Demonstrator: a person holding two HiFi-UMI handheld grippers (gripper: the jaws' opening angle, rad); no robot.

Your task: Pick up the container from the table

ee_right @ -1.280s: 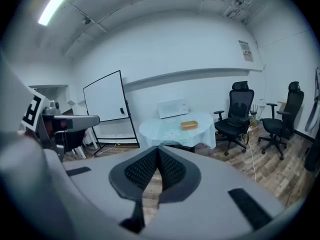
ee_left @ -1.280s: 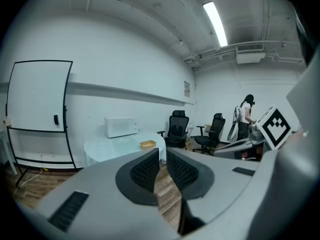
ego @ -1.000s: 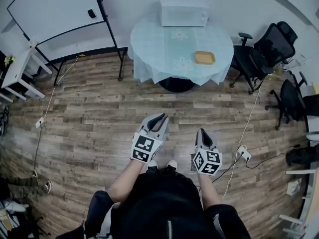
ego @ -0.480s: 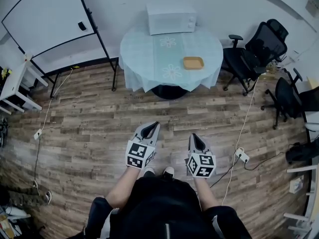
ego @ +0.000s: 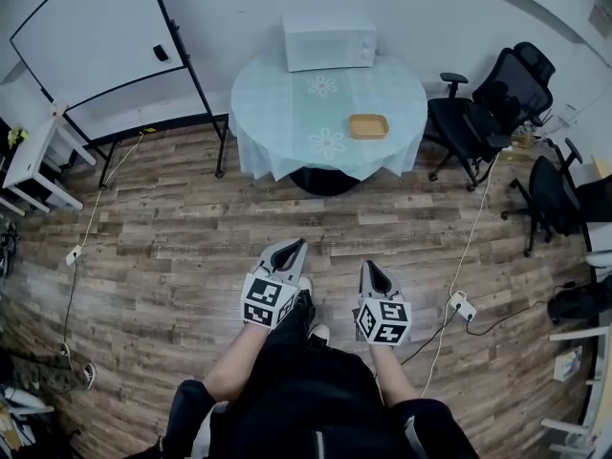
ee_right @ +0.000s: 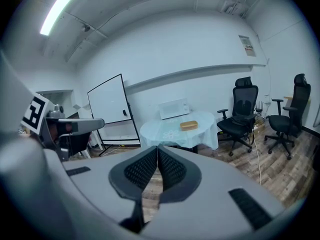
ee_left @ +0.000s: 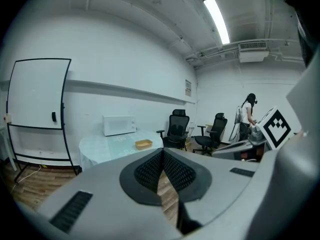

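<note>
The container (ego: pixel 368 125) is a shallow tan tray on a round table (ego: pixel 277 146) with a pale blue cloth, far across the wooden floor from me. It also shows small in the left gripper view as the tray (ee_left: pixel 143 144) and in the right gripper view as the tray (ee_right: pixel 188 125). My left gripper (ego: pixel 295 245) hangs over the floor, jaws shut with nothing between them (ee_left: pixel 163 151). Beside it, my right gripper (ego: pixel 368 266) is shut and empty too (ee_right: pixel 158 148). Both point toward the table and touch nothing.
A white microwave (ego: pixel 330 41) stands at the table's far edge. A whiteboard on a stand (ego: pixel 86 27) is at the left, black office chairs (ego: pixel 478 113) at the right. A power strip and cable (ego: pixel 462 304) lie on the floor. A person (ee_left: pixel 248 111) stands far right.
The left gripper's jaws, slightly apart before, have come together. Both grippers have shifted a little over the floor, and my leg has stepped forward between them.
</note>
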